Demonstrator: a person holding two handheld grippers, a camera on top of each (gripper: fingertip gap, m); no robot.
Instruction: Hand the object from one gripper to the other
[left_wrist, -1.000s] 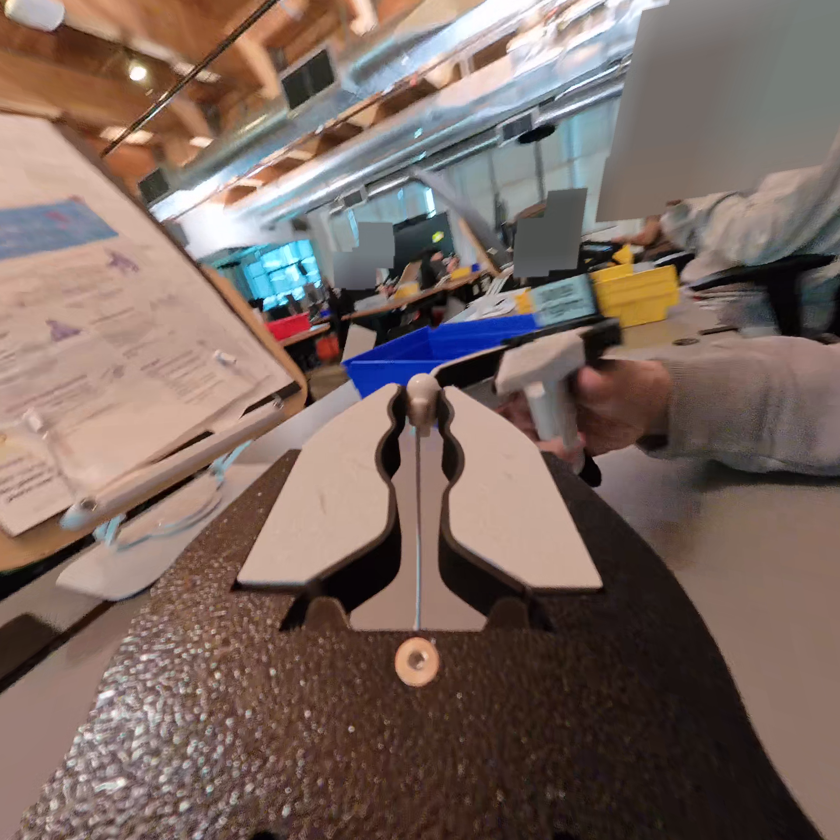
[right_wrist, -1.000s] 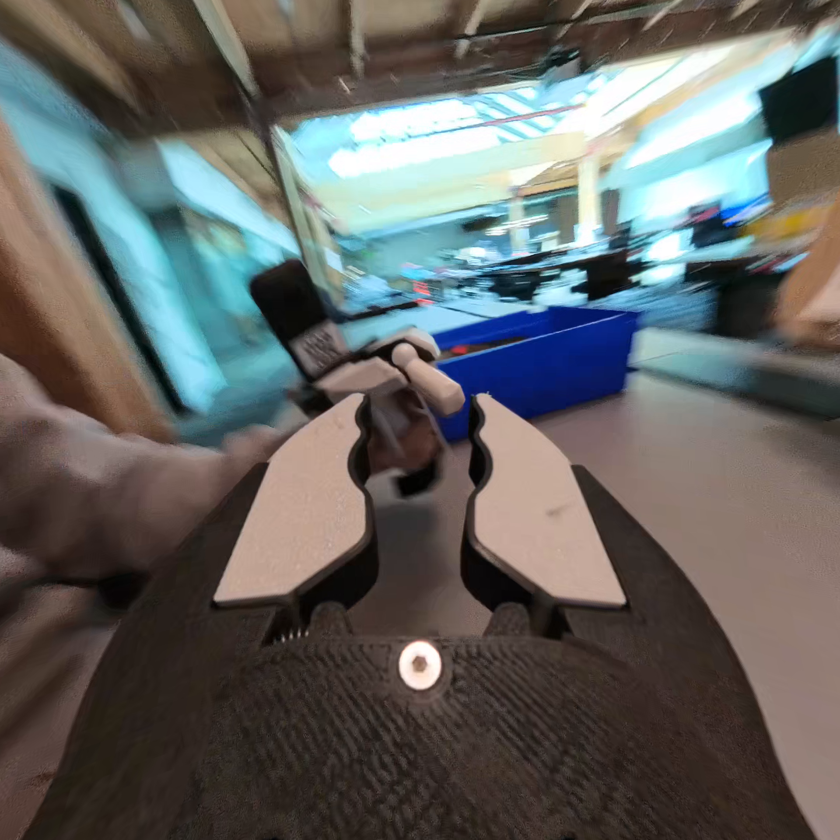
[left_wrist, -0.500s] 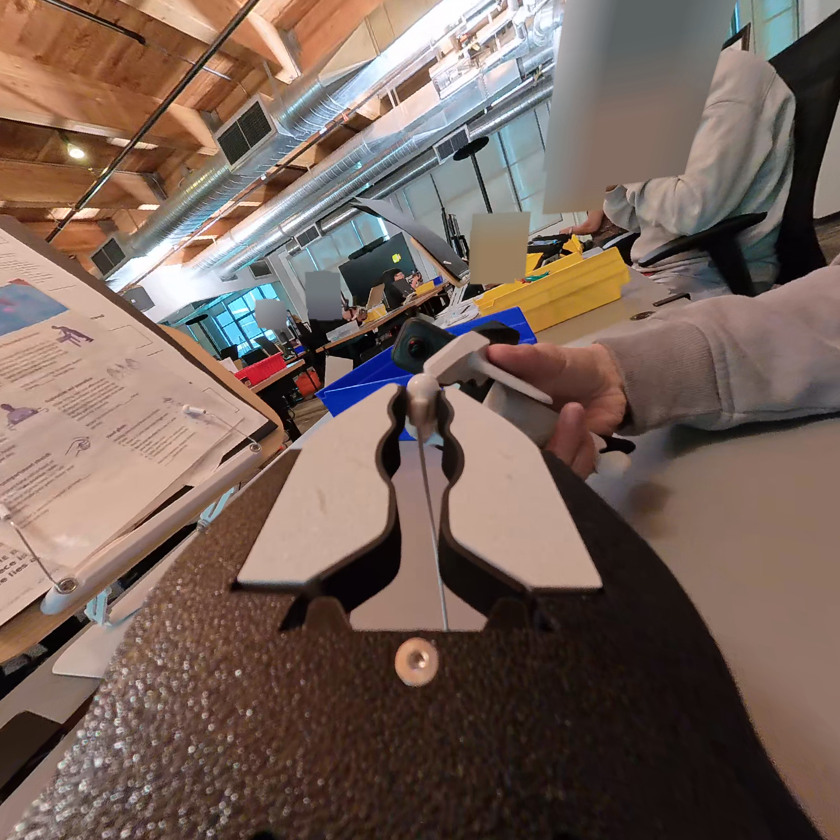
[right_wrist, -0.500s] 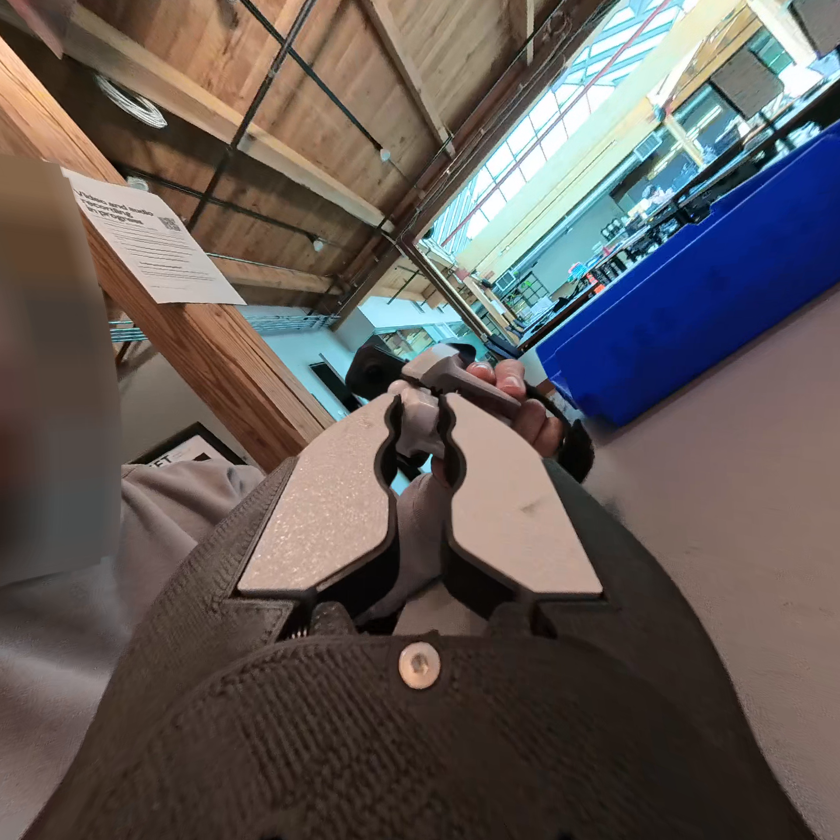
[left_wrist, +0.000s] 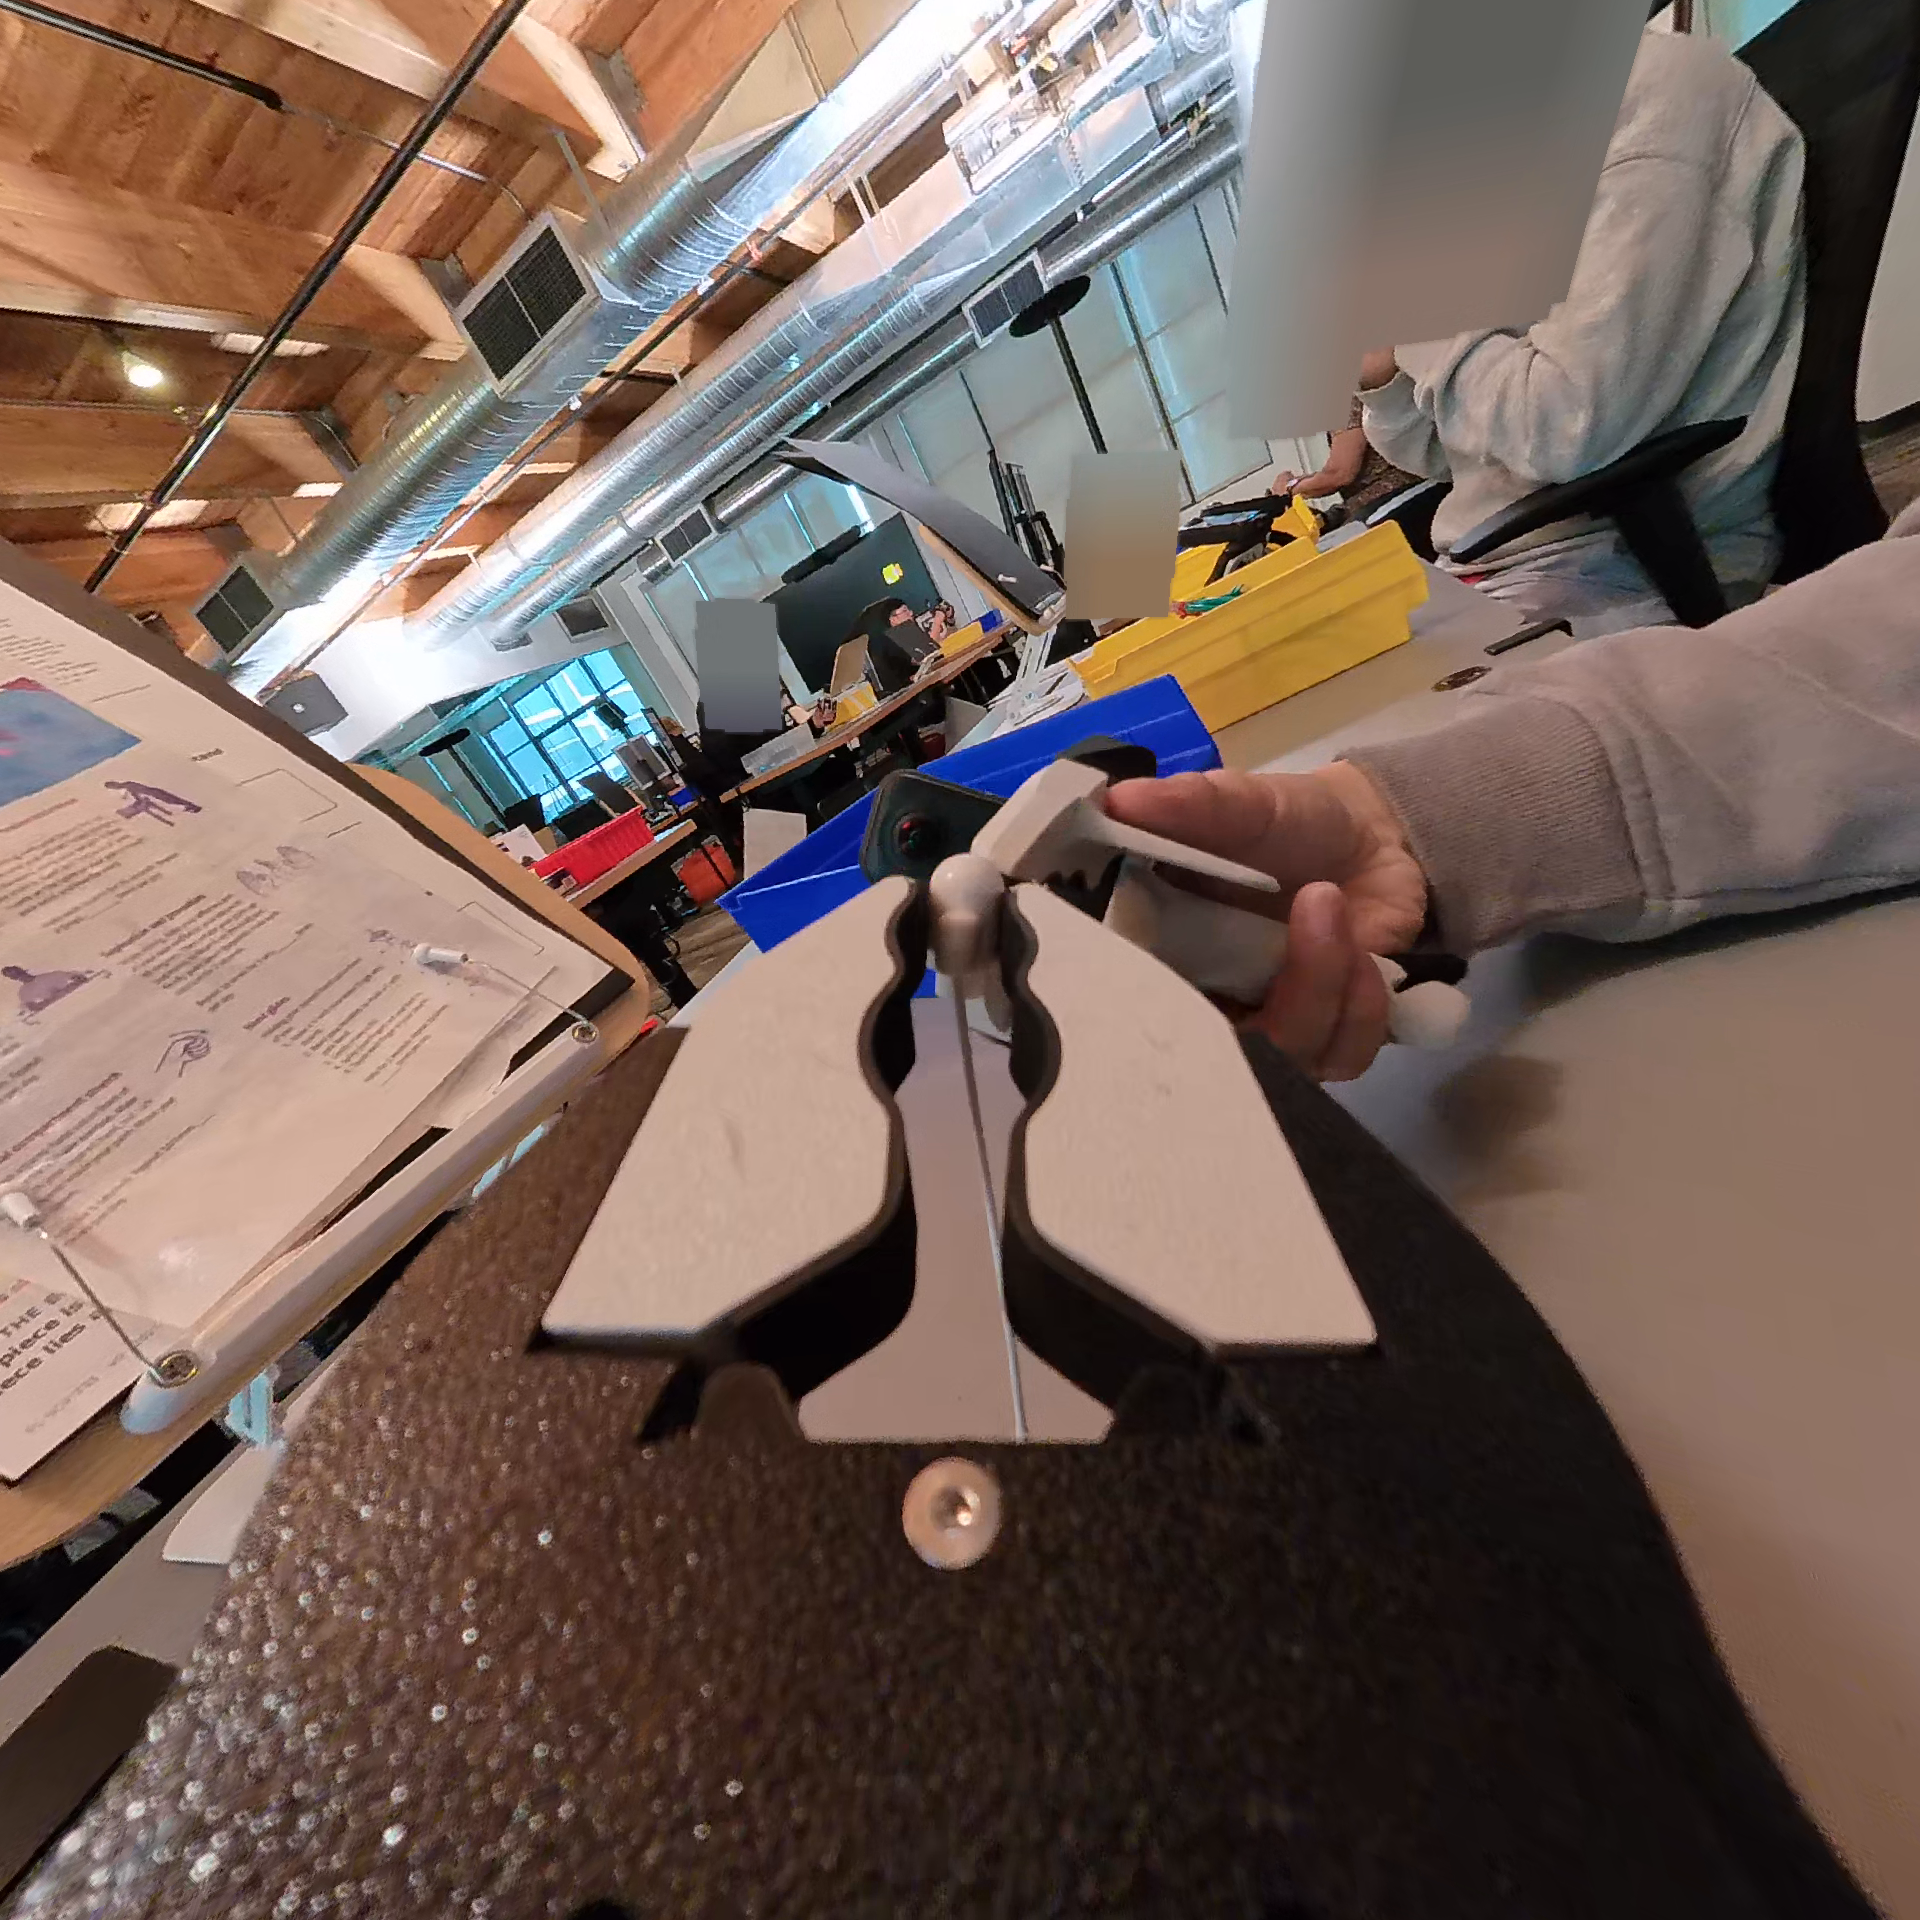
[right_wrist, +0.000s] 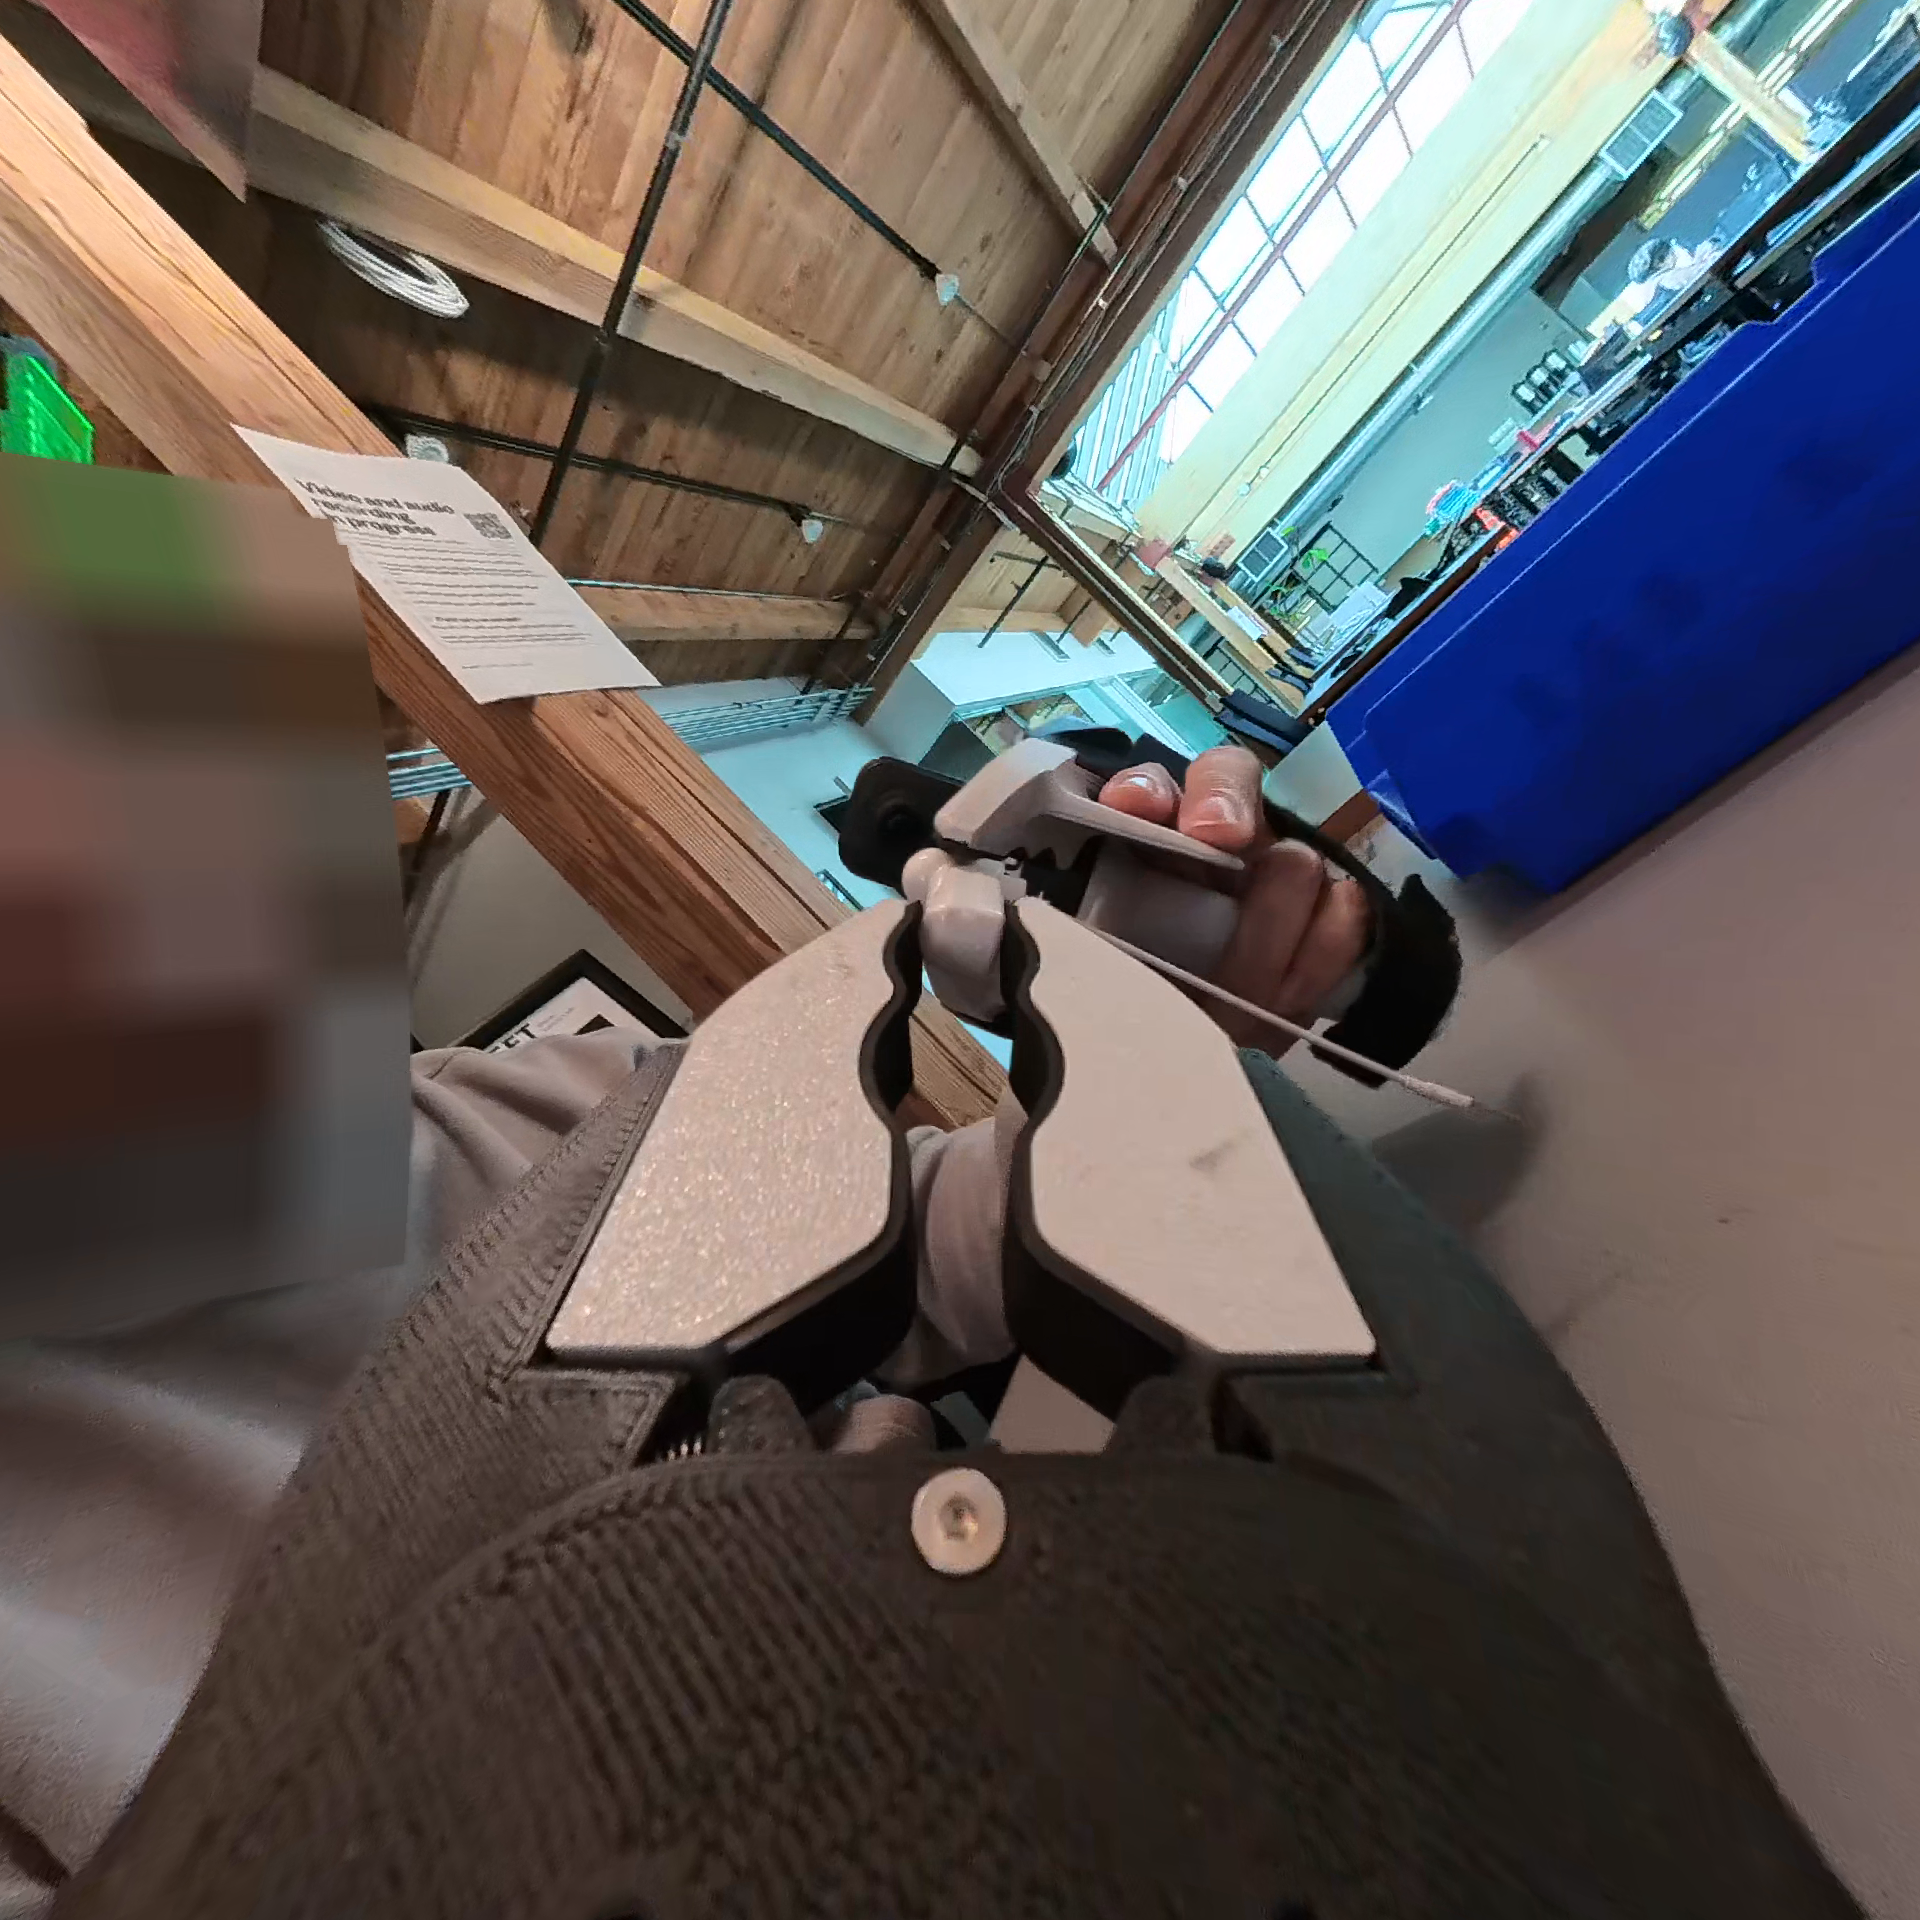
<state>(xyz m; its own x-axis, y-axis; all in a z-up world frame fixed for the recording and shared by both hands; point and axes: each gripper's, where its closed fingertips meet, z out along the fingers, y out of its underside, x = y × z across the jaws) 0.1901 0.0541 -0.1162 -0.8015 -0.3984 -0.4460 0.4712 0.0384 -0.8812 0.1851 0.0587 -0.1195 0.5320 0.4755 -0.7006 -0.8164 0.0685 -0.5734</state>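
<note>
The object (left_wrist: 964, 896) is a small pale grey piece with a stubby, thick body that ends in a rounded knob, and a thin, stiff, wire-like rod (left_wrist: 987, 1174) sticks out of it. It is off the bench (left_wrist: 1662, 1195), caught between both tools at once. In the left wrist view the left gripper (left_wrist: 966, 935) has its two pale fingers drawn close, pinching the knob at their very tips, and the rod runs back toward the camera down the narrow slot between them. In the right wrist view the right gripper (right_wrist: 961, 935) is likewise squeezed in on the grey body, which fills the gap at its fingertips. There the knob pokes out just past the tips and the rod slants away to the right, its tip free above the bench. Each view shows the other tool just beyond the object, held by a hand (left_wrist: 1309, 904) in a grey sleeve. A blue bin (left_wrist: 1039, 748) stands on the bench behind the grippers, with a yellow bin (left_wrist: 1278, 623) farther back. A tilted board with printed sheets (left_wrist: 260, 987) stands to the left.
</note>
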